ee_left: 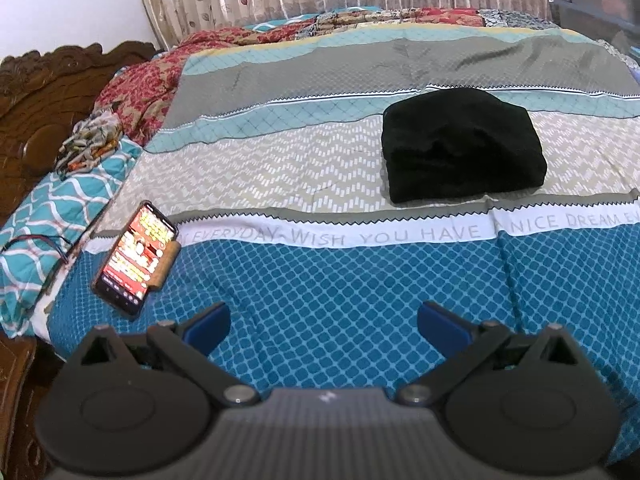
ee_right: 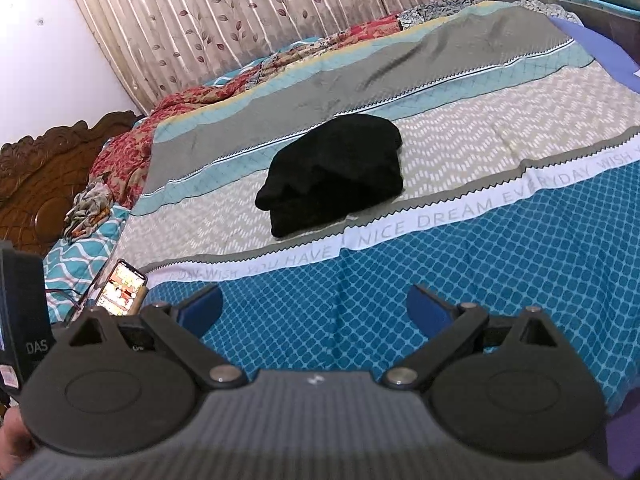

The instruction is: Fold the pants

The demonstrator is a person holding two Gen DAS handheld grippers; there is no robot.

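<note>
- Black pants [ee_left: 462, 146] lie folded on the bed [ee_left: 320, 280]; prodding could undo loose layers.
- Left tongs [ee_left: 324, 322] and right tongs [ee_right: 314, 306] gape wide, empty, well short of the pants.
- Phone [ee_left: 136, 256], left of the pants, risks knocks.

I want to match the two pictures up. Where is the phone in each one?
Left wrist view: the phone lies at the lower left, screen lit, on the bedspread's left edge, up and left of the left claw.
Right wrist view: the phone peeks out at the far lower left, partly hidden behind the right claw's body.
Shared landmark: the folded black pants on the beige zigzag stripe.
</note>
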